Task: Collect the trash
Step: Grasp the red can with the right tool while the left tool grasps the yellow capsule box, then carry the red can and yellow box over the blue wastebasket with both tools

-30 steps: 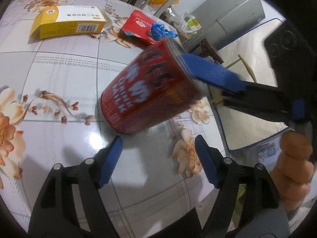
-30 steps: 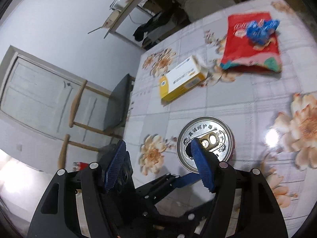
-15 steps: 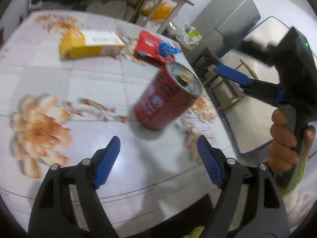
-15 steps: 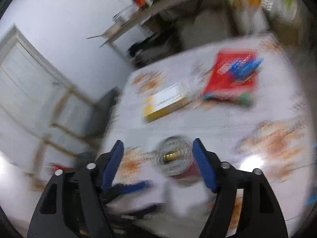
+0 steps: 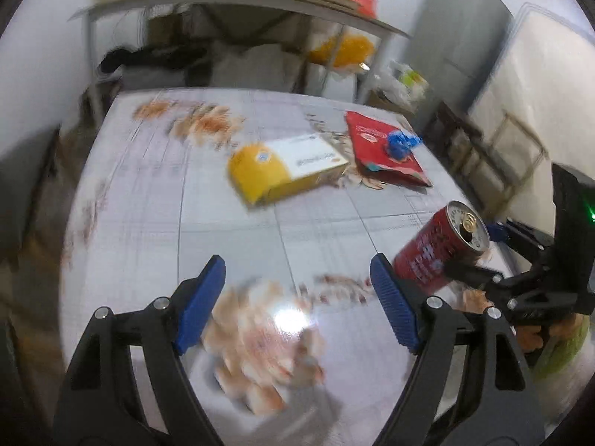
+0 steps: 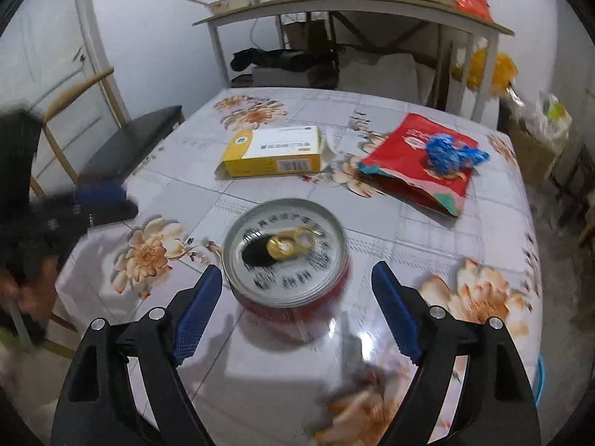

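**Red can stands free on the flowered bench, both grippers spread**

At the left edge of the right wrist view, a dark chair (image 6: 126, 148) sits beside the bench (image 6: 427, 230), and the left gripper (image 6: 100, 200) shows there only as a dark blur. In its own view the left gripper (image 5: 297, 297) is released, its jaws opening over bare flowered cloth with nothing between them.

Further right, near the middle of the bench, lies a yellow and white box (image 6: 273, 150) on its side. Nearer the camera stands the red can (image 6: 286, 256), upright, silver top with the gold tab up. The right gripper (image 6: 297, 308) hovers just in front of it, its jaws opening; the can sits ahead of the blue pads, untouched by either.

To the right of the box lies a red snack bag (image 6: 416, 163), flat, with a crumpled blue wrapper (image 6: 452, 154) resting on top of it.
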A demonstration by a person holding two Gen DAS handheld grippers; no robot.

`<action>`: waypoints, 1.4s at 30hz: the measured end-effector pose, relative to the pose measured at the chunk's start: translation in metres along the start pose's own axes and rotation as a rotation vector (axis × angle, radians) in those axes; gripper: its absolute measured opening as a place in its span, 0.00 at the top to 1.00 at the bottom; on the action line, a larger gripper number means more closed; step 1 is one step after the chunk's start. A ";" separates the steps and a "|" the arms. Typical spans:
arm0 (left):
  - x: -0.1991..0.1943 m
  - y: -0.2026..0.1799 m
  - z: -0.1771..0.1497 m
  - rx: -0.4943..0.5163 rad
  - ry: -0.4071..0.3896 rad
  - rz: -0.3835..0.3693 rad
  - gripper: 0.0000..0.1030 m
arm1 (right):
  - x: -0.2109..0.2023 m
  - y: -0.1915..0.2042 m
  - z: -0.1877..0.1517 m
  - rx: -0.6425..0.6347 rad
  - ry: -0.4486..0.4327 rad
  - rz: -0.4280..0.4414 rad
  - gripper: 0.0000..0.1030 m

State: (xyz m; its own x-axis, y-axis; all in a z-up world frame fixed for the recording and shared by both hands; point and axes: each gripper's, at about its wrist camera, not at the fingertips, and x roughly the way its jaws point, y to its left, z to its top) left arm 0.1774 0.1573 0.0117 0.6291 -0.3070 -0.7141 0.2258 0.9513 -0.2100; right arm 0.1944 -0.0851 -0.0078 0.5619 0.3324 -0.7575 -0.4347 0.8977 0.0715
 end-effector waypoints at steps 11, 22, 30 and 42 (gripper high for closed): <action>0.115 -0.016 0.087 0.404 0.161 0.094 0.18 | 0.016 -0.011 0.004 0.033 -0.003 0.047 0.23; 0.180 -0.025 0.095 0.468 0.259 0.094 0.16 | 0.021 -0.021 0.005 0.082 0.001 0.125 0.33; 0.163 -0.037 0.076 0.346 0.304 0.125 0.35 | -0.001 -0.028 -0.013 0.097 -0.001 0.054 0.34; 0.075 -0.099 -0.027 0.168 0.278 0.081 0.35 | -0.073 -0.065 -0.085 0.282 -0.035 -0.133 0.34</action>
State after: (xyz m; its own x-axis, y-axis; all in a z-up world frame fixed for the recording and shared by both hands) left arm 0.1821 0.0413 -0.0395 0.4285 -0.1892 -0.8835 0.3177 0.9469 -0.0487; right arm 0.1217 -0.1918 -0.0128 0.6265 0.2123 -0.7499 -0.1461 0.9771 0.1545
